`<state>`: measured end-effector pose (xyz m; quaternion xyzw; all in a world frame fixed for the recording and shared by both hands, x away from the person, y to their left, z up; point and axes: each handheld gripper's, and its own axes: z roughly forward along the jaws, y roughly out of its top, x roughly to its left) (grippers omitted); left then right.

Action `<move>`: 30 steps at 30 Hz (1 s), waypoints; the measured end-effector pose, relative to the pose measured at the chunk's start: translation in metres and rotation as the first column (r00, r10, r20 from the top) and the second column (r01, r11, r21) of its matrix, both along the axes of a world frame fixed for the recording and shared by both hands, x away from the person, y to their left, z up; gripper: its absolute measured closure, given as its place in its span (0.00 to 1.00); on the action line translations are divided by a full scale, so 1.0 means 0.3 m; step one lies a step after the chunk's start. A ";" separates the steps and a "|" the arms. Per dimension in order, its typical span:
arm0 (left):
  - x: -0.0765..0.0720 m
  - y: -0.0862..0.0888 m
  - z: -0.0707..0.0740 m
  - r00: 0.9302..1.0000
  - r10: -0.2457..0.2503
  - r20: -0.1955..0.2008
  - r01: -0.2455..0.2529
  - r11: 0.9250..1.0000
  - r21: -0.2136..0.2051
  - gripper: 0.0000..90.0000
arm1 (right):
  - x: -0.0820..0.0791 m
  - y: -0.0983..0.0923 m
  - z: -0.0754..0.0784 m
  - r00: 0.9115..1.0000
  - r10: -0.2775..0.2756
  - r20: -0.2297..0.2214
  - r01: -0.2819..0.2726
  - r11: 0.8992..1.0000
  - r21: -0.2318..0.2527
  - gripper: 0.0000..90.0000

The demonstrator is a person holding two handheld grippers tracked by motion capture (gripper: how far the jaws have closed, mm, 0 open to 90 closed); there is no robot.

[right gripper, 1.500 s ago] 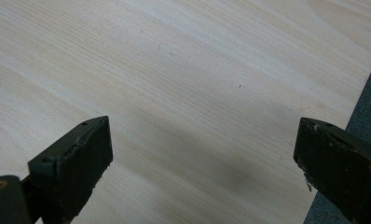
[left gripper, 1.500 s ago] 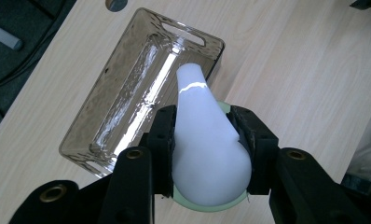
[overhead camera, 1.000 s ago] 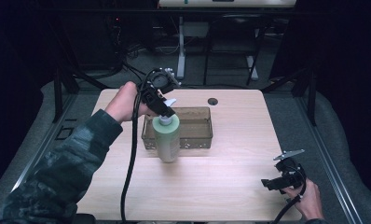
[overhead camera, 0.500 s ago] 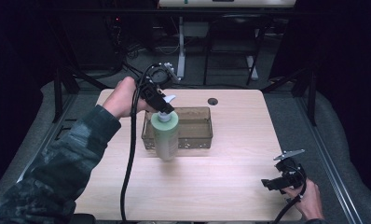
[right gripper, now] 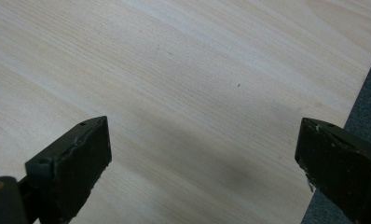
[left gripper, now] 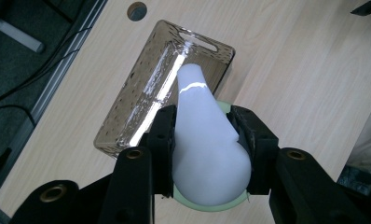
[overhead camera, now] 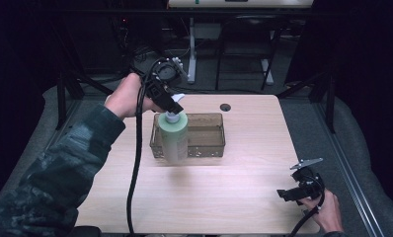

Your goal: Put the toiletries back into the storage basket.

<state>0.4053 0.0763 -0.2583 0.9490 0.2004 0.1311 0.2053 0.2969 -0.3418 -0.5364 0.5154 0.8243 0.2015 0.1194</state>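
A pale green bottle (overhead camera: pixel 173 138) with a white pump head (left gripper: pixel 202 140) hangs upright just in front of the left end of a clear brown bin (overhead camera: pixel 207 116). My left gripper (overhead camera: pixel 171 109) points down from above and is shut on the pump head. In the left gripper view its pads press both sides of the white head, and the bin (left gripper: pixel 141 93) lies beyond. My right gripper (overhead camera: pixel 283 193) rests near the table's front right corner. Its jaws stand wide open over bare wood (right gripper: pixel 188 93), with nothing between them.
The bin sits at the middle back of the wooden table (overhead camera: pixel 224 197). A round cable hole (overhead camera: pixel 225 106) lies behind it. The left gripper's black cable (overhead camera: pixel 135 163) trails down across the table's left half. Dark floor and stand legs surround the table.
The left hand, with the bottle in its gripper, has drifted slightly up and to the left. The right gripper has stayed in place.
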 end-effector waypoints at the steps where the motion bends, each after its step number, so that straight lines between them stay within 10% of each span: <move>1: 0.001 0.002 0.005 1.000 0.003 -0.001 -0.003 1.000 0.001 0.70 | 0.000 0.000 0.000 1.000 0.000 0.000 0.000 1.000 -0.001 0.03; 30: 0.074 0.022 0.078 0.998 0.056 0.012 -0.056 0.998 0.010 0.70 | 0.003 -0.001 -0.004 1.000 -0.004 0.004 0.004 1.000 0.002 0.04</move>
